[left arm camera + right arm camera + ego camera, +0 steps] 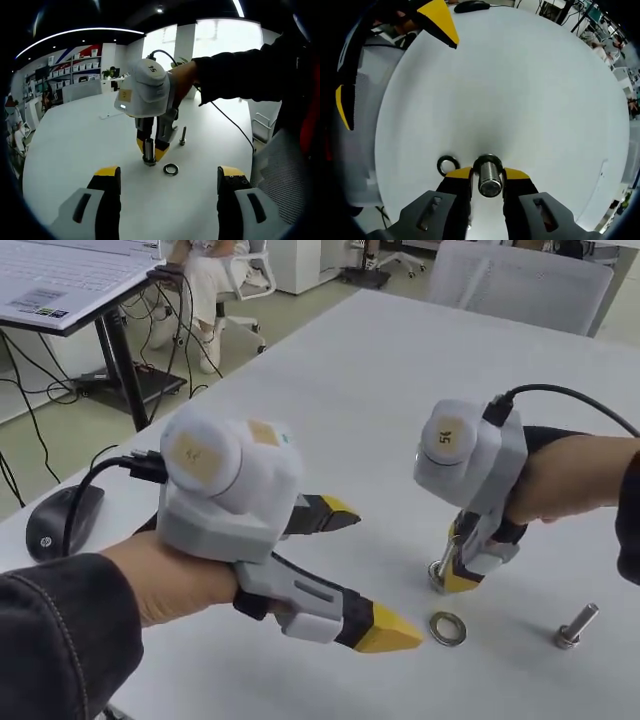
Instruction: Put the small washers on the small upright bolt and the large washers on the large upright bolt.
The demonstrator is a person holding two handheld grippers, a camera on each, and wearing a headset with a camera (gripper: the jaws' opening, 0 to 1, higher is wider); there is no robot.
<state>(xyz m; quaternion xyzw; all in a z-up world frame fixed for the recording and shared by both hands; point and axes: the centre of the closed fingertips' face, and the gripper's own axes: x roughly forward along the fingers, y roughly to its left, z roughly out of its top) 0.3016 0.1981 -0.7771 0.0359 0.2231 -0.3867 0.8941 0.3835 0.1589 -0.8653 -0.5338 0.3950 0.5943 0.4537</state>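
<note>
My right gripper [452,575] points down at the white table [380,380], shut on a large steel bolt [489,176] that stands upright on its head [441,565]. The same bolt [149,151] shows between the yellow tips in the left gripper view. A steel washer [447,628] lies flat just in front of it, also the washer [171,169] and washer [448,164]. A smaller bolt [575,626] lies on its side to the right, bolt [183,135]. My left gripper [365,575] hovers open left of the washer, nothing between its fingers [107,195].
A black computer mouse [60,520] rests at the table's left edge, its cable running behind my left hand. A grey chair [520,280] stands at the far side. A desk with a keyboard [60,275] and a seated person are off to the left.
</note>
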